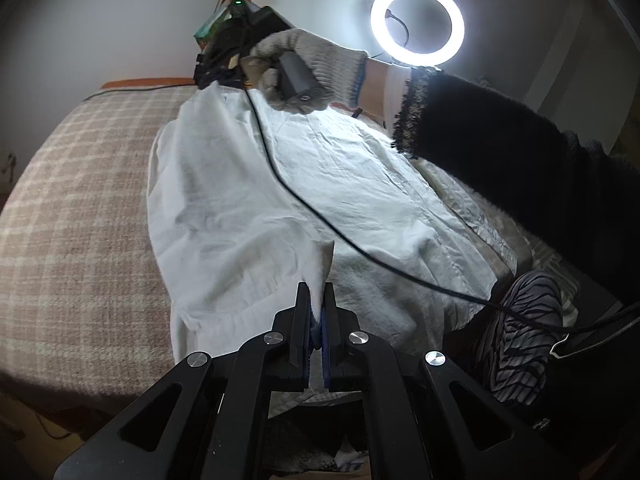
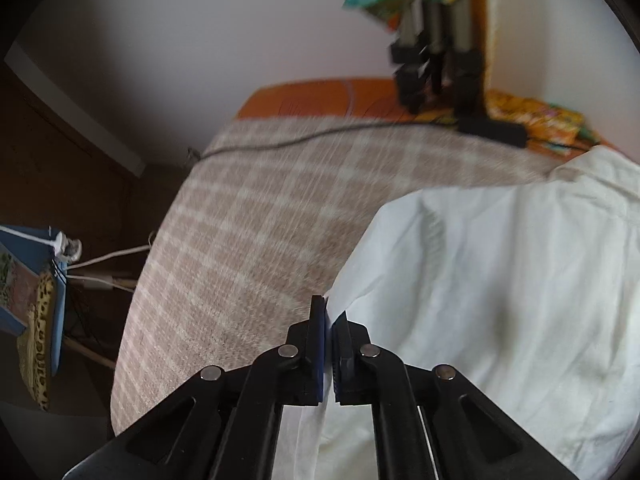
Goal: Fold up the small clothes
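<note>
A white garment (image 1: pixel 240 200) lies spread over a checked beige blanket (image 1: pixel 72 200). In the left wrist view my left gripper (image 1: pixel 316 288) is shut on a raised fold at the garment's near edge, and the cloth stands up between the pads. A gloved hand (image 1: pixel 304 64) with a black fuzzy sleeve (image 1: pixel 500 148) holds the right gripper at the garment's far end. In the right wrist view my right gripper (image 2: pixel 330 312) is shut on the left edge of the white garment (image 2: pixel 500 280), where it meets the blanket (image 2: pixel 260 240).
A lit ring light (image 1: pixel 417 24) stands behind the bed. A black cable (image 1: pixel 320 216) trails across the garment. Tripod legs (image 2: pixel 432 64) and a colourful cloth (image 2: pixel 540 116) are at the bed's far edge. Striped fabric (image 1: pixel 516 332) is at the right, and a patterned bag (image 2: pixel 36 300) is on the floor.
</note>
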